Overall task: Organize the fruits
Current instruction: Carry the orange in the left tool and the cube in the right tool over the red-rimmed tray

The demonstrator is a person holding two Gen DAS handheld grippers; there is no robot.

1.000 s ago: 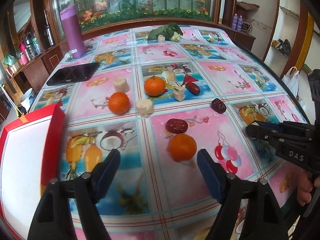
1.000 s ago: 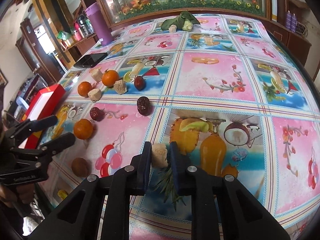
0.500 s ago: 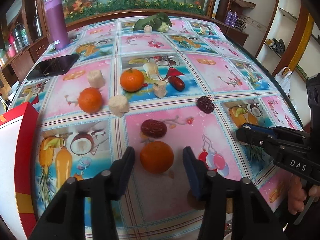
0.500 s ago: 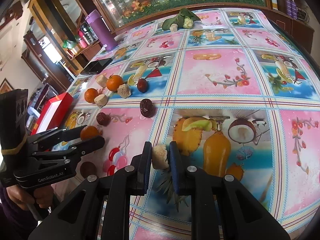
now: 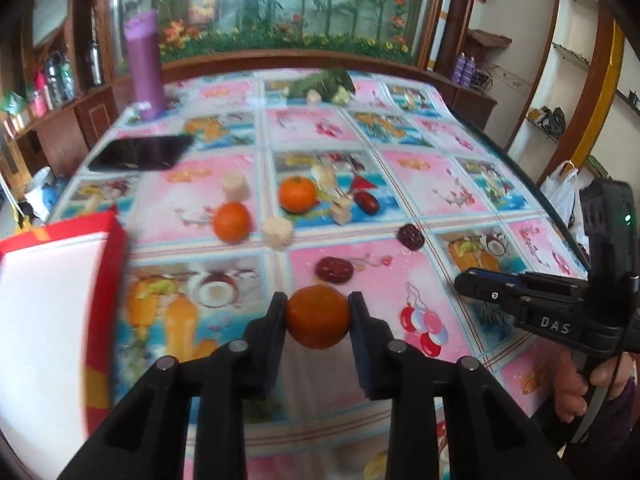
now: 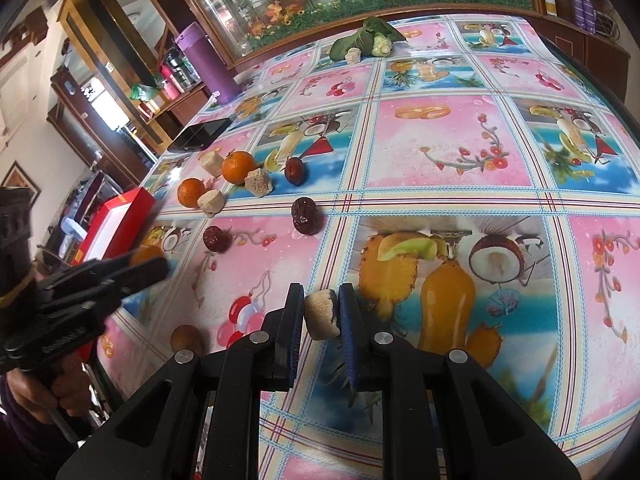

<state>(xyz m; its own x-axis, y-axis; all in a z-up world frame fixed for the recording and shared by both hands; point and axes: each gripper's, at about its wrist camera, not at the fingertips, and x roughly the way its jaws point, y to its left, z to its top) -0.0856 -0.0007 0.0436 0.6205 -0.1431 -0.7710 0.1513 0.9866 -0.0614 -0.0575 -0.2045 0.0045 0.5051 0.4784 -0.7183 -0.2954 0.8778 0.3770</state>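
Note:
My left gripper [image 5: 317,312] is shut on an orange mandarin [image 5: 317,317] and holds it just above the fruit-print tablecloth. My right gripper [image 6: 320,308] is shut on a pale beige chunk [image 6: 321,314]. On the cloth lie two more mandarins [image 5: 231,222] [image 5: 297,194], several dark red dates [image 5: 334,269] [image 5: 411,236] [image 5: 367,202] and pale chunks [image 5: 277,233] [image 5: 236,186]. A red box with a white inside [image 5: 52,312] stands at the left. The right gripper also shows at the right edge of the left wrist view [image 5: 464,280].
A black phone [image 5: 142,153] and a purple bottle [image 5: 144,68] stand at the far left of the table. Green leaves with cauliflower [image 6: 370,40] lie at the far edge. A brown round fruit [image 6: 186,339] lies near the front edge.
My left gripper has closed on the nearest mandarin and lifted it slightly. My right gripper still holds the beige chunk and has barely moved.

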